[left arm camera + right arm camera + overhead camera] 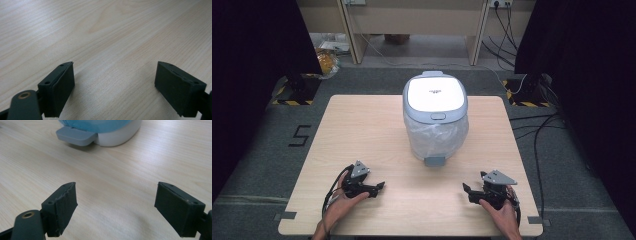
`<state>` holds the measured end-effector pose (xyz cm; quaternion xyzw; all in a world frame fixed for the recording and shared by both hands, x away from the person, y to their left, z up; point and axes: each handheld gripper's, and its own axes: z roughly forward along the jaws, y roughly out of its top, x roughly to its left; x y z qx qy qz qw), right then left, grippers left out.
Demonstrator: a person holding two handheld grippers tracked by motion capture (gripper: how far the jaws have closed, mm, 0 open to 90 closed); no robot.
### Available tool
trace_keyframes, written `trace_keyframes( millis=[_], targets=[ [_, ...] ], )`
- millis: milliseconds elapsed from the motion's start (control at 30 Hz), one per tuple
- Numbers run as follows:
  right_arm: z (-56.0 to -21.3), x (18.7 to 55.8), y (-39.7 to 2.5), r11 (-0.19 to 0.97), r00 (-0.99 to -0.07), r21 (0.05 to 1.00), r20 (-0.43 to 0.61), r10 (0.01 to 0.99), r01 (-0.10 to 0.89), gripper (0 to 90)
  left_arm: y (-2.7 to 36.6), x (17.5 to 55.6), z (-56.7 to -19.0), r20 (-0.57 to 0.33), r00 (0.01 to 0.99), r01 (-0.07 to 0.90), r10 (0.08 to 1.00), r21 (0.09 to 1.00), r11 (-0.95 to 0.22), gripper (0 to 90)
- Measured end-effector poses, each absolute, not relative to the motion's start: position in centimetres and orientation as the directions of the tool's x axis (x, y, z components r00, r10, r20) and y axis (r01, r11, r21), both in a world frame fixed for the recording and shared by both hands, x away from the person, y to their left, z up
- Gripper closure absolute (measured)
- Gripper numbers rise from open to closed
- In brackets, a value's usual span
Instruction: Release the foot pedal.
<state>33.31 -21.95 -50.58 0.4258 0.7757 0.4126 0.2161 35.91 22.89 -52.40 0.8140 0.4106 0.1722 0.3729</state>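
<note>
Wood table (362,130) bears both hands, left hand-held gripper (379,186) and right hand-held gripper (467,189) spread wide, empty.

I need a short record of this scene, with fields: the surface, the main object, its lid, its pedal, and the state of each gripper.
surface: light wooden table
main object: white pedal bin standing upright at the table's middle, with a plastic bag liner showing around its body
lid: closed
pedal: grey pedal at the bin's base, facing the person, untouched
left gripper: open, holding nothing, near the table's front edge
right gripper: open, holding nothing, pointed toward the bin's base
</note>
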Motion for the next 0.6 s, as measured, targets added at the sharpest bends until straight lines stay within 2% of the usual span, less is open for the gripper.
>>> trace_keyframes(
  millis=[600],
  targets=[
    [-51.3,30.6,-23.3,0.283,-0.525,0.815,0.03,0.851,0.506,15.7,22.9,35.9,-52.4,-0.026,0.604,0.54,0.797,0.749,-0.385,15.2]
  ],
)
